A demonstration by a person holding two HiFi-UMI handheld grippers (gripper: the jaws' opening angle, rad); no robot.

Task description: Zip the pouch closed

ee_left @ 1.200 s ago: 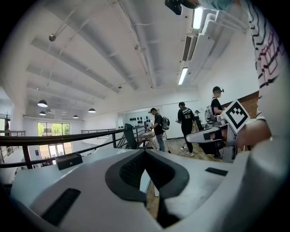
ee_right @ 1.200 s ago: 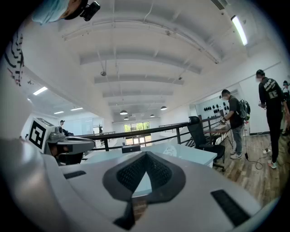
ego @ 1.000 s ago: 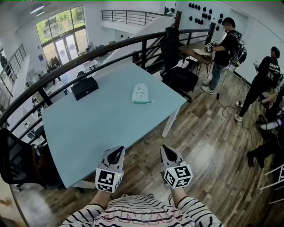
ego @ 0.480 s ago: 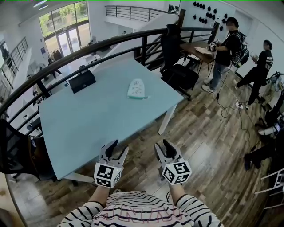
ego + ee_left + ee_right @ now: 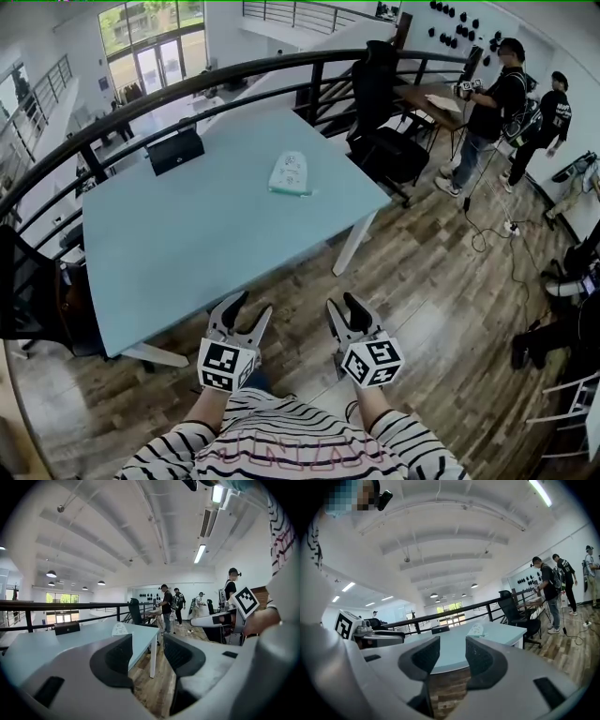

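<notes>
pale blue table (image 5: 169,244) is taken as landmark. pouch (image 5: 290,173), pale with a teal edge, is seen lying flat on the table top toward its far right corner, untouched; its zip is too small for the state to be told. a black case (image 5: 176,150) is set on the table's far left part, well apart from the pouch. left gripper (image 5: 249,307) is held off the table's near edge, over the wood floor (image 5: 441,281). its jaws are spread, have just been opening, and nothing is between them. right gripper (image 5: 344,305) is held just beside it, also off the table's near edge. its jaws are spread too, have just been opening, and nothing is between the pads. both grippers are kept well apart from the pouch. a black railing (image 5: 234,80) is seen behind the table's far edge, and a black chair (image 5: 384,141) is parked past the table's far right corner.
</notes>
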